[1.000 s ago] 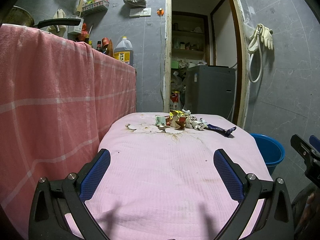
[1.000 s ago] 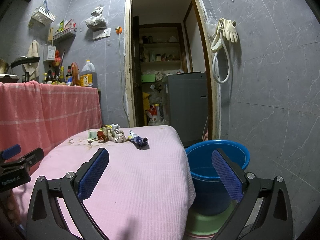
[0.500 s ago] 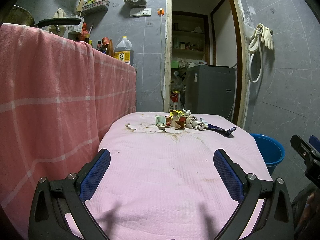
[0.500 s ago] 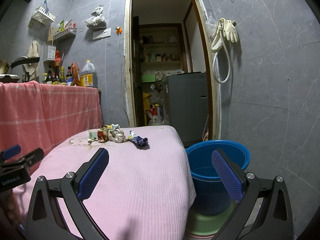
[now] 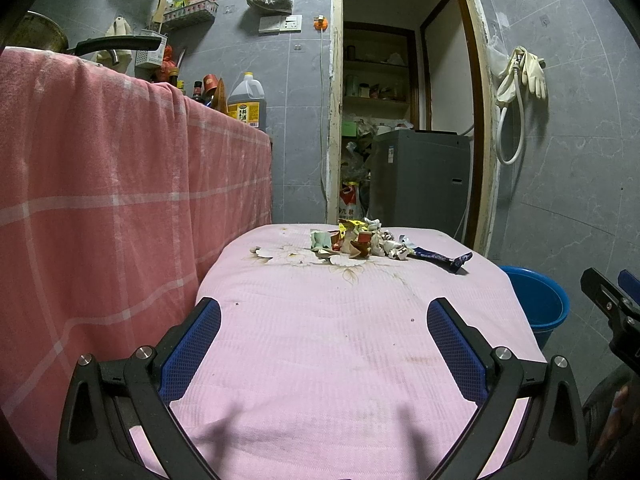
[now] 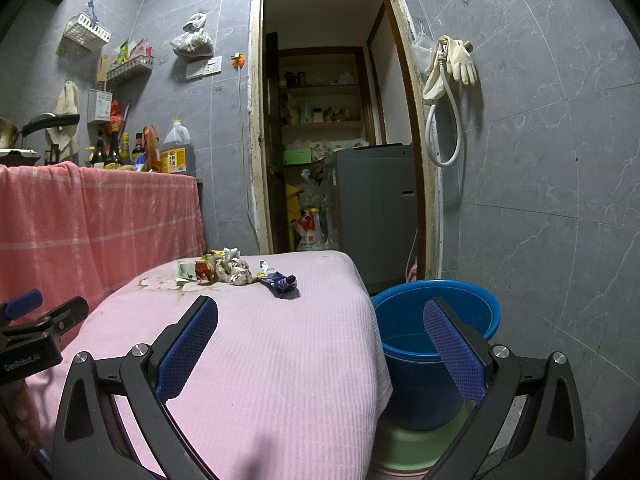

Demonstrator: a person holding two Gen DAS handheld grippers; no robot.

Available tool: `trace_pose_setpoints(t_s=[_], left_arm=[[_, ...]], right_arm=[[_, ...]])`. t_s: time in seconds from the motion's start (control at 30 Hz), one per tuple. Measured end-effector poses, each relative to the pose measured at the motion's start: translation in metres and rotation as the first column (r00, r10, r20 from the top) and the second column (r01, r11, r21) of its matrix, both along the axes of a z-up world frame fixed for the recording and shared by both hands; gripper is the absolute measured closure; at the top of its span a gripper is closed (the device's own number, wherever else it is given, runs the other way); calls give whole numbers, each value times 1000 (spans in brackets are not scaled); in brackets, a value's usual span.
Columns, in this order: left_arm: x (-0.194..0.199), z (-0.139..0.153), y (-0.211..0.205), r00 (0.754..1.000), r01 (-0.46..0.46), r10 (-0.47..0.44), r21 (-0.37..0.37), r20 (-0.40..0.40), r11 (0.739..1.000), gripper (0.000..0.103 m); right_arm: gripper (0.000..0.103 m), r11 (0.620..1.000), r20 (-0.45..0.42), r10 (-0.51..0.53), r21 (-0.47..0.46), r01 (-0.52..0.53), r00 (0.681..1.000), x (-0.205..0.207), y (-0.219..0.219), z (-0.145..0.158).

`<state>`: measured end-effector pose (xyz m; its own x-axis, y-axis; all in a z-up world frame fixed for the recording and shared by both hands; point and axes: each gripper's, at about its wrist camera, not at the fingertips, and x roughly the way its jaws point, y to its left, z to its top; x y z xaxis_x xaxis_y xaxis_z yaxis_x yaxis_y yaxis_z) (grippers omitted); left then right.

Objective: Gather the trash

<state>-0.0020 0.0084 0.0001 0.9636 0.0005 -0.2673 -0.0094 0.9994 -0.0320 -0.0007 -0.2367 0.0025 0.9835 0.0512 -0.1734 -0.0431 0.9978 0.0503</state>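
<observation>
A heap of crumpled wrappers [image 5: 356,242] [image 6: 218,269] lies at the far end of a table under a pink cloth [image 5: 340,340] [image 6: 280,340]. A dark blue wrapper [image 5: 444,258] [image 6: 280,282] lies at the heap's right side. A blue bucket [image 6: 436,344] [image 5: 536,304] stands on the floor right of the table. My left gripper [image 5: 324,308] is open, low over the near end of the cloth, nothing between its fingers. My right gripper [image 6: 320,308] is open too, at the table's near right corner, spanning cloth edge and bucket.
A counter draped in a red checked cloth [image 5: 100,200] [image 6: 100,216] runs along the left, with bottles and an oil jug [image 6: 176,156] on top. An open doorway with a grey appliance [image 6: 372,212] lies behind the table. A tiled wall with hanging gloves [image 6: 452,64] is on the right.
</observation>
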Motion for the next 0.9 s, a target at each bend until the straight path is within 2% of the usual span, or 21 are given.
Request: trace_pose_setpoints(t_s=[0.9], left_arm=[[4, -6, -5, 1000, -2, 2, 2, -11, 1000, 2]], right_arm=[[0, 1000, -6, -1, 8, 1, 1000, 1, -4, 0]])
